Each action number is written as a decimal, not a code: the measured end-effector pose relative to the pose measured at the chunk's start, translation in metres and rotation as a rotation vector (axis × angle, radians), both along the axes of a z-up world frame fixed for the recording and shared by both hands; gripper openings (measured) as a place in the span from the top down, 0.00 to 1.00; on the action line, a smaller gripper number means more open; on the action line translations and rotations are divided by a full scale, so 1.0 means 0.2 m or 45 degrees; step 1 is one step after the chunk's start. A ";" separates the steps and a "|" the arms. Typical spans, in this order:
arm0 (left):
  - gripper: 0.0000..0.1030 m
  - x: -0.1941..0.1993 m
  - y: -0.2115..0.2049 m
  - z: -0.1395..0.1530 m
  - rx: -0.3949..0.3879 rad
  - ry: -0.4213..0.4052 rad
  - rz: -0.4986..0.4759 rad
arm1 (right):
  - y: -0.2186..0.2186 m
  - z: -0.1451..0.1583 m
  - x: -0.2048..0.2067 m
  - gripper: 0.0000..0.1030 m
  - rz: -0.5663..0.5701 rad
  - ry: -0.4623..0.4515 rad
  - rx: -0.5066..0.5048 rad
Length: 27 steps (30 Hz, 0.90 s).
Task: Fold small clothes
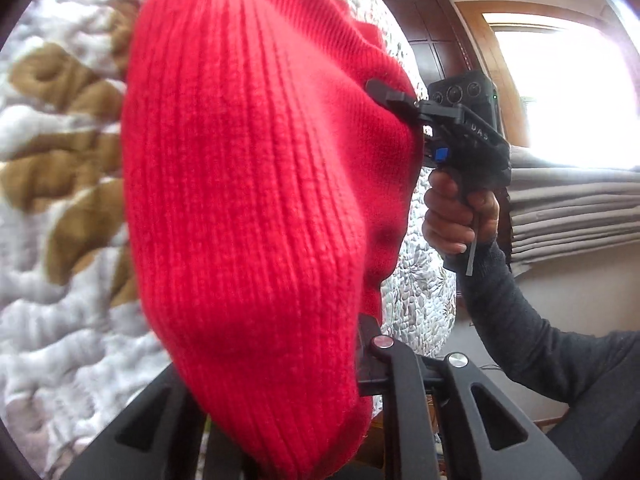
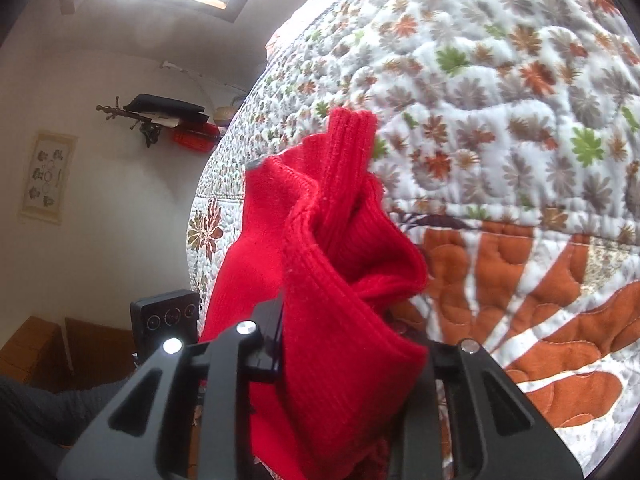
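Note:
A red ribbed knit garment (image 1: 256, 184) hangs in the air in front of a floral quilted bedspread (image 1: 60, 160). In the left wrist view it drapes over my left gripper (image 1: 288, 380), which is shut on it, and it hides the fingertips. At the garment's right edge my right gripper (image 1: 390, 96) pinches the knit, held by a hand (image 1: 460, 208). In the right wrist view, bunched folds of the garment (image 2: 340, 264) fill my right gripper (image 2: 348, 360), which is shut on them. The left gripper's black camera housing (image 2: 166, 320) shows behind the cloth.
The quilt (image 2: 520, 120) spreads behind and to the right. A dark sleeve (image 1: 540, 340) reaches in from the lower right. Folded grey fabric (image 1: 568, 208) lies under a bright window, beside a dark wooden door (image 1: 432, 40). A wall shelf (image 2: 168, 116) and a picture (image 2: 48, 176) hang on the white wall.

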<state>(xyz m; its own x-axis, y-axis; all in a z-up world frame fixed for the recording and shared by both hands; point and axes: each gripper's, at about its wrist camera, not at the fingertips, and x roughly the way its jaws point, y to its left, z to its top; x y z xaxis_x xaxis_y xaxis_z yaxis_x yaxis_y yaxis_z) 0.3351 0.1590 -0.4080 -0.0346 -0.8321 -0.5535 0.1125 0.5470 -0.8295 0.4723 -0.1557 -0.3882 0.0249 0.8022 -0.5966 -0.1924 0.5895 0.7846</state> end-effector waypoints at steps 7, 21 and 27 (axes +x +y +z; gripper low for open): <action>0.83 -0.15 0.39 0.15 0.062 -0.035 0.090 | 0.52 0.05 -0.07 0.75 0.109 -0.005 0.045; 0.52 -0.45 0.77 -0.10 0.134 0.061 0.363 | 1.17 0.04 -0.28 0.38 0.136 -0.130 -0.118; 0.36 -0.60 0.87 0.06 0.341 -0.002 0.468 | 0.89 0.08 -0.32 0.41 -0.023 -0.079 -0.104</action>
<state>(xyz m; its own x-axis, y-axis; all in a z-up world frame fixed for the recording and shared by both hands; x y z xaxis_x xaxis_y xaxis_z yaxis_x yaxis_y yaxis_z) 0.2160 0.3324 -0.3962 0.2374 -0.6168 -0.7505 -0.1280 0.7460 -0.6536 0.4076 0.0232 -0.3727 0.0779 0.7502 -0.6566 -0.2280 0.6546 0.7208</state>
